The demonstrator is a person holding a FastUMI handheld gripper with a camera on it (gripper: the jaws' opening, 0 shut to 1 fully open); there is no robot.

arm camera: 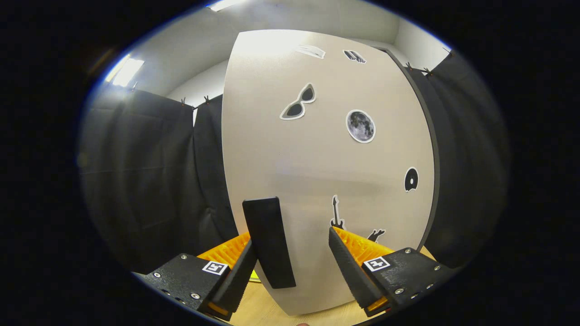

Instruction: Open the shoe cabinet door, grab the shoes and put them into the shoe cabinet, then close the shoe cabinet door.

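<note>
- Between your jaws (297, 258), nearer the left finger at lower centre of the frame, stands the door's (326, 158) dark handle (268, 242).
- Its long axis runs upright.
- Jaws stand wide, the right finger well clear of it.
- Door fills mid-frame; I judge it shut.

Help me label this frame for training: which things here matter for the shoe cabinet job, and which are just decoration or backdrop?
Job:
cabinet door, shut
black door handle, between the fingers, nearer the left one
gripper, open, not yet pressing the handle

Just there:
sunglasses sticker
moon sticker
guitar sticker
black curtain
</note>
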